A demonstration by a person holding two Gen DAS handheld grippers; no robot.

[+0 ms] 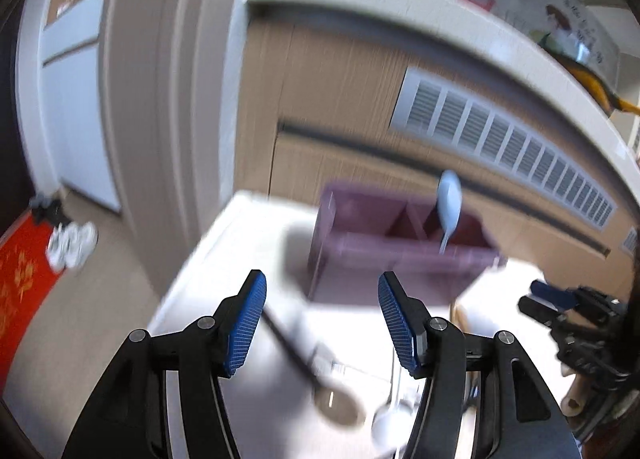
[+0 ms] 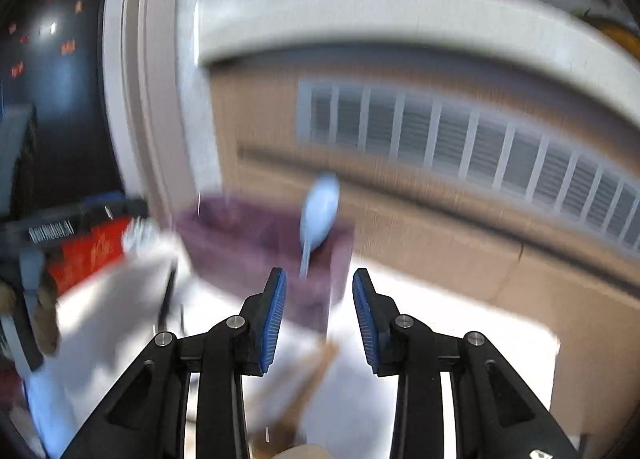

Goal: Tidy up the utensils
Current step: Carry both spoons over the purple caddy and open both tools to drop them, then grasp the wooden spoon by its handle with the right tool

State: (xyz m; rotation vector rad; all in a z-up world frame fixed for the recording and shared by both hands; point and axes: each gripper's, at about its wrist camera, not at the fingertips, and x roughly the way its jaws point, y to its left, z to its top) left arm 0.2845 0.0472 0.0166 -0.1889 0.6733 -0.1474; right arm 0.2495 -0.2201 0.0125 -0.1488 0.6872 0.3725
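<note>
Tongs on the left (image 1: 322, 313) stand spread wide with nothing between the blue pads, low in the left wrist view. Just beyond them, at centre right, a purple holder (image 1: 400, 255) with dividers sits on the white desk (image 1: 208, 259), and a pale blue spoon (image 1: 449, 205) stands bowl-up in its right compartment. At the lower middle a dark-handled ladle (image 1: 316, 379) lies slanted on the desk; it looks stiff and light, best taken along its thin handle, not the rounded bowl. Beside it a whitish spoon (image 1: 390, 419) is too blurred to read. The other tool shows at the right edge.

Right tongs (image 2: 319, 313) are likewise open and hold nothing, low centre of the right wrist view. The holder (image 2: 256, 239) and spoon (image 2: 320, 211) sit straight ahead, smeared by motion. A wooden utensil (image 2: 312, 379) lies below the pads, its ends cut off; probably rigid and not slippery. Which compartments are free cannot be made out.
</note>
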